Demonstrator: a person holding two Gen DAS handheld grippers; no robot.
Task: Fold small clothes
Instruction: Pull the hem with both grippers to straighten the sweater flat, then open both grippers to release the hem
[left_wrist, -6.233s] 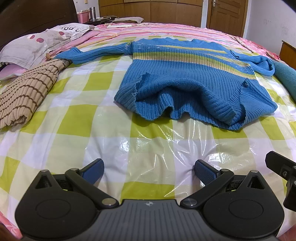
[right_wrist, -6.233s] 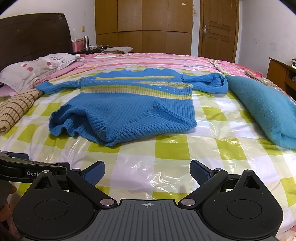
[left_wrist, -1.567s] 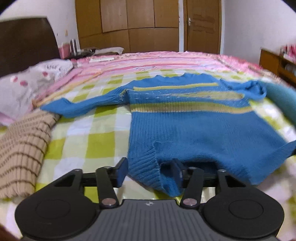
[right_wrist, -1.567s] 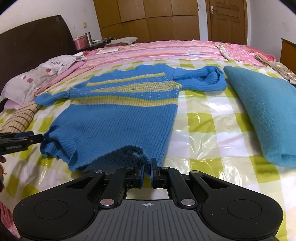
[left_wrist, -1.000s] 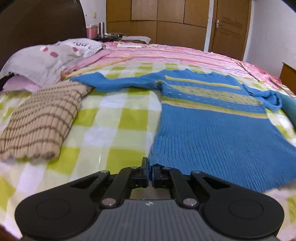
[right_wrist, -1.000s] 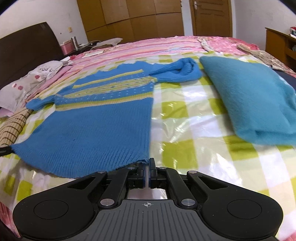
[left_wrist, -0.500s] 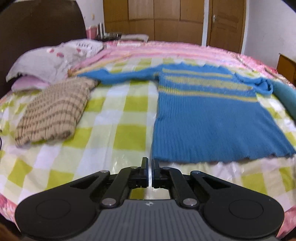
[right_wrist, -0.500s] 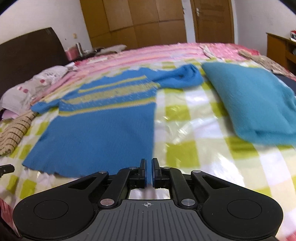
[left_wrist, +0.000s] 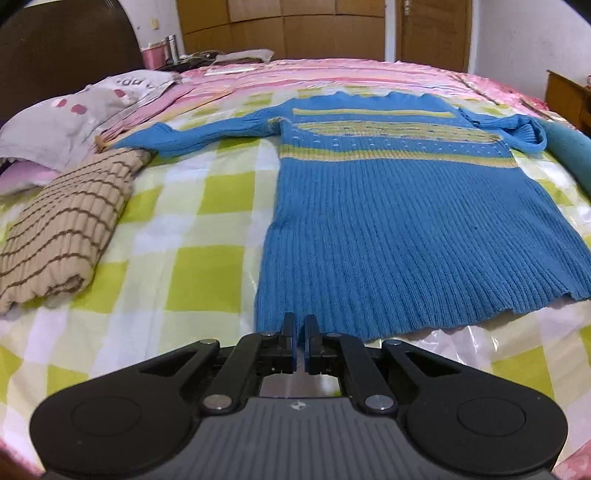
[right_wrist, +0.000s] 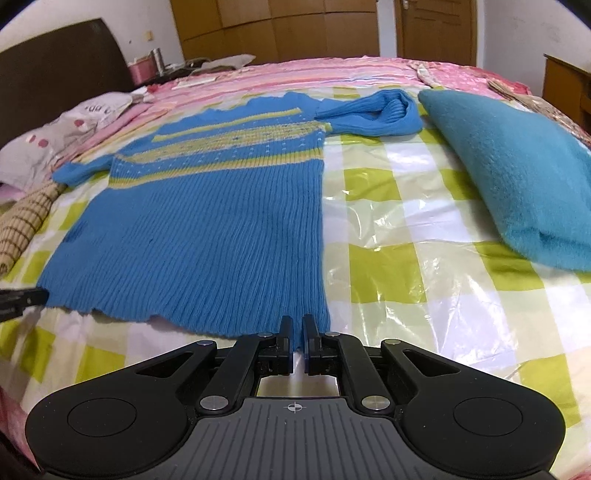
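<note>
A blue ribbed sweater (left_wrist: 388, 229) with yellow chest stripes lies flat, face up, on the checked plastic sheet (left_wrist: 207, 273), hem toward me. My left gripper (left_wrist: 299, 325) is shut on the hem's left corner. In the right wrist view the same sweater (right_wrist: 221, 229) fills the left half, and my right gripper (right_wrist: 298, 326) is shut on the hem's right corner. One sleeve (left_wrist: 192, 136) stretches straight out to the left. The other sleeve (right_wrist: 380, 110) lies doubled over at the right shoulder. The tip of the left gripper's body (right_wrist: 22, 297) shows at the left edge of the right wrist view.
A folded beige striped garment (left_wrist: 62, 229) lies left of the sweater. A folded fluffy teal garment (right_wrist: 517, 177) lies to its right. Pillows (left_wrist: 74, 118) and a dark headboard (left_wrist: 66, 48) are at the far left; pink bedding (left_wrist: 332, 74), wardrobes and a door lie beyond.
The sweater's lower half was bunched up; both grippers shut on the hem corners and drew it toward me, so it now lies flat. In the last second both grippers sank slightly.
</note>
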